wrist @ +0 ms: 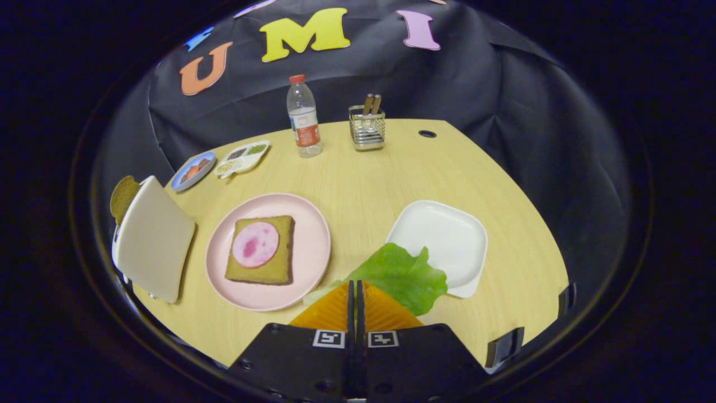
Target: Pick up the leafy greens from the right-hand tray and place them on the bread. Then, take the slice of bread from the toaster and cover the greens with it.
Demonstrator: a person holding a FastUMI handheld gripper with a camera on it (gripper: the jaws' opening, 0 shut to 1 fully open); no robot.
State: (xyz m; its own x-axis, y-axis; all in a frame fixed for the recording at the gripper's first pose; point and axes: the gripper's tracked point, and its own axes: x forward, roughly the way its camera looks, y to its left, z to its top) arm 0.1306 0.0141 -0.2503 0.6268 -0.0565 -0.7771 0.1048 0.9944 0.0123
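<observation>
Jaws pinch only the lettuce leaf edge; thin hold may slip before reaching the bread.

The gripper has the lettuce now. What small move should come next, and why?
Probably carry the lettuce left toward the pink plate. The gripper is shut on the leaf, which hangs between the white tray and the plate, and the bread with the ham slice lies uncovered.

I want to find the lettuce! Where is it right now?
The lettuce is pinched in the shut tongs, sticking out ahead of them, between the pink plate with the bread and the white tray.
</observation>
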